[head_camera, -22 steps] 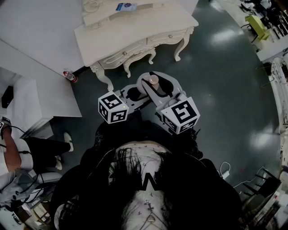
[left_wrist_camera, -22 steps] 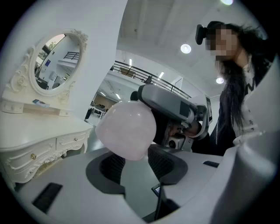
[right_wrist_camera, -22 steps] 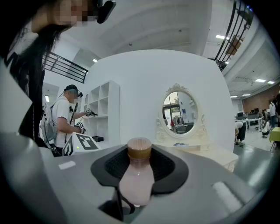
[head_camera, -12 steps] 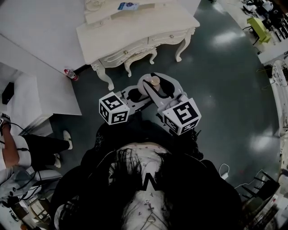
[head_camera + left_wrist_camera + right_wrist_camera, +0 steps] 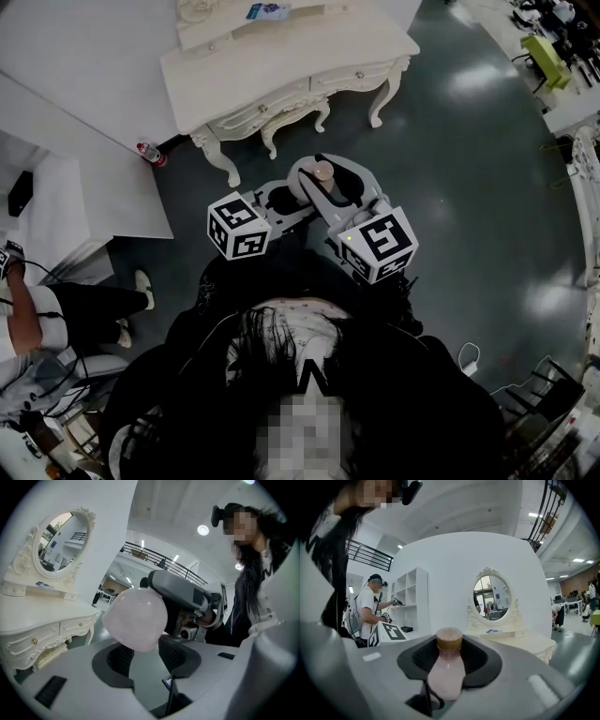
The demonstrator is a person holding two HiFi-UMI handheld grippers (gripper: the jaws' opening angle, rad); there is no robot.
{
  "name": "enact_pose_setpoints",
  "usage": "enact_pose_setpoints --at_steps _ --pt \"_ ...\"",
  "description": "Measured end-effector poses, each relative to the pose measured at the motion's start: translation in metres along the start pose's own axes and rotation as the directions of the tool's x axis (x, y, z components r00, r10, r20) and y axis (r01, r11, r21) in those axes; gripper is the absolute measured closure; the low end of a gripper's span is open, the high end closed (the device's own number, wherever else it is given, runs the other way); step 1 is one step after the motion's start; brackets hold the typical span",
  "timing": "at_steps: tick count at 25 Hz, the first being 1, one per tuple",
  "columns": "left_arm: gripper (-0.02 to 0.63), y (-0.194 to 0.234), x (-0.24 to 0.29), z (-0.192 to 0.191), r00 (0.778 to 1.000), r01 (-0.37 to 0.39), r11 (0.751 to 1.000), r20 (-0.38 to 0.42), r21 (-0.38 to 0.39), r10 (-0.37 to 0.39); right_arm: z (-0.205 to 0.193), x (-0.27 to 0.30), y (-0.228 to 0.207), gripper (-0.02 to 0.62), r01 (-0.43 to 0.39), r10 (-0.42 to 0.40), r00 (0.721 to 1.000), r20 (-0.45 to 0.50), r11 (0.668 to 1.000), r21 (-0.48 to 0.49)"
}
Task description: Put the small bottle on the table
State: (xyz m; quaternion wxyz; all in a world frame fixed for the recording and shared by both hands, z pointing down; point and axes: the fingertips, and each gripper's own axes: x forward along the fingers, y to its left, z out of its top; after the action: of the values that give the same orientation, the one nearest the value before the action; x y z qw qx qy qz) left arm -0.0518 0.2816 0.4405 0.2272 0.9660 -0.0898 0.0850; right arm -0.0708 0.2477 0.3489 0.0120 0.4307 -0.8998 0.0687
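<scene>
A small pink bottle (image 5: pixel 322 172) with a brown cap lies between the jaws of my right gripper (image 5: pixel 325 180), which is shut on it. In the right gripper view the small bottle (image 5: pixel 447 665) points cap-first away from the camera, towards the cream dressing table (image 5: pixel 525 641). My left gripper (image 5: pixel 279 197) is just left of it, open and holding nothing. In the left gripper view the bottle's round base (image 5: pixel 136 618) hangs right in front of the left gripper (image 5: pixel 145 657). The dressing table (image 5: pixel 281 70) stands ahead on the dark floor.
An oval mirror (image 5: pixel 58 543) tops the dressing table. A red-capped plastic bottle (image 5: pixel 148 153) lies on the floor by a white wall unit (image 5: pixel 84 197). Another person (image 5: pixel 370 606) stands near white shelves (image 5: pixel 410 602). Green furniture (image 5: pixel 539 52) is far right.
Both grippers and the bottle keep their places relative to each other. The head view has drifted slightly, so the dressing table sits a little further right.
</scene>
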Motion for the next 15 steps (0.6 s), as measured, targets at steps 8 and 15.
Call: enact_pose_setpoints --at_steps 8,15 --pt "0.457 0.018 0.031 0.011 0.999 0.036 0.999 -0.022 -0.014 -0.036 0.001 0.004 -0.041 0.453 0.04 -0.04 0.999 -0.002 0.999 0.02" --pt "0.458 0.062 0.055 0.031 0.997 0.066 0.998 -0.032 -0.021 -0.067 0.001 0.034 -0.088 0.453 0.069 -0.069 0.998 -0.015 0.997 0.032"
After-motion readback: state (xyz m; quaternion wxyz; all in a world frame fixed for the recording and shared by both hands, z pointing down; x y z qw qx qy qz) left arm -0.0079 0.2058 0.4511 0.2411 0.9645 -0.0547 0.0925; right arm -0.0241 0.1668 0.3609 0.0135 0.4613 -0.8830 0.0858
